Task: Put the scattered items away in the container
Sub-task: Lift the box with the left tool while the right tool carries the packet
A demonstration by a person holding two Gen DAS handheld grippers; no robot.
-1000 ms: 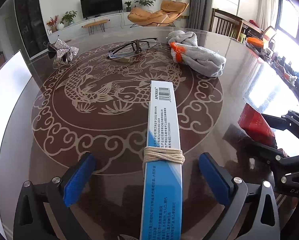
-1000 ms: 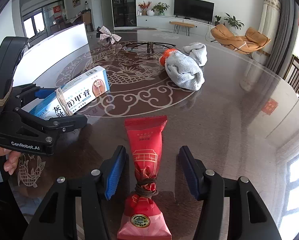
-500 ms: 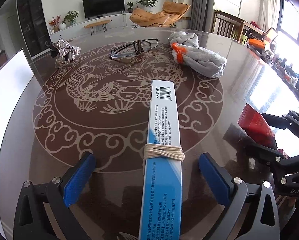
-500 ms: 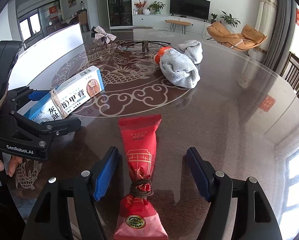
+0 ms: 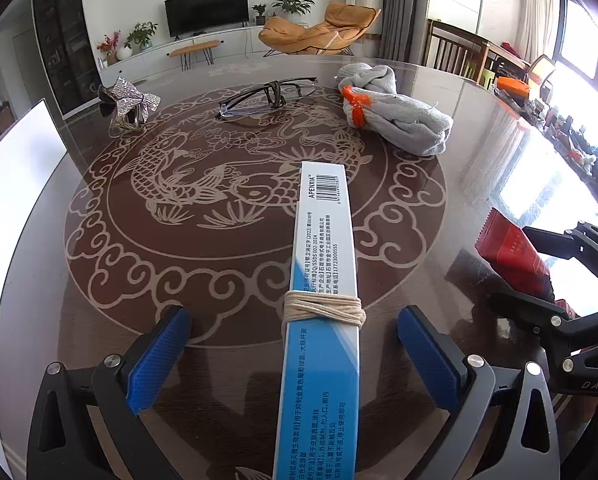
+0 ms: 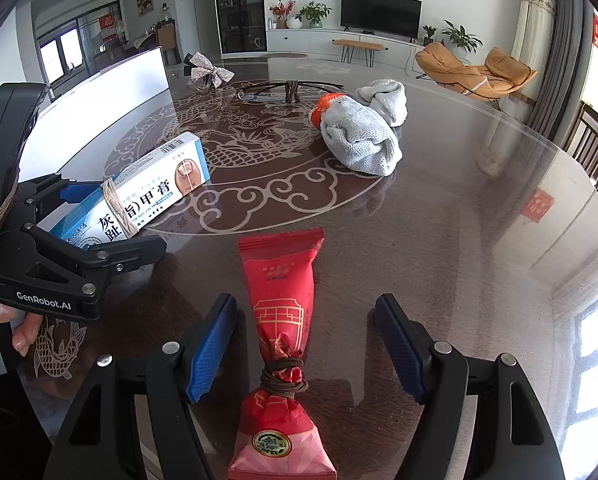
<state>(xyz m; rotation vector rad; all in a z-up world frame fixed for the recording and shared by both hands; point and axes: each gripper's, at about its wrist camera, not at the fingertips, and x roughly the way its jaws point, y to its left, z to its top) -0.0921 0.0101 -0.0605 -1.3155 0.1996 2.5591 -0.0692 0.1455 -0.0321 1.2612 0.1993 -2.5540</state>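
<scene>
A blue-and-white cream box point(image 5: 327, 240) tied with pale string lies on the dark table, between the fingers of my left gripper point(image 5: 293, 320). That gripper is open and its blue pads stand well clear of the box. A red snack packet point(image 6: 283, 280) tied with brown cord lies between the fingers of my right gripper point(image 6: 305, 308). Its jaws are opening and the pads do not touch the packet. The white container point(image 6: 99, 108) stands at the table's left side. The box point(image 6: 155, 196) also shows in the right wrist view.
Folded glasses point(image 5: 267, 94), a silver bow point(image 5: 129, 98) and rolled grey gloves with an orange cuff point(image 5: 399, 120) lie at the far side of the table. A hand point(image 6: 23, 332) holds the left gripper. Chairs stand beyond the table's right edge.
The right gripper's jaws have spread wider around the red packet, which stays on the table. The left gripper and the box have not moved.
</scene>
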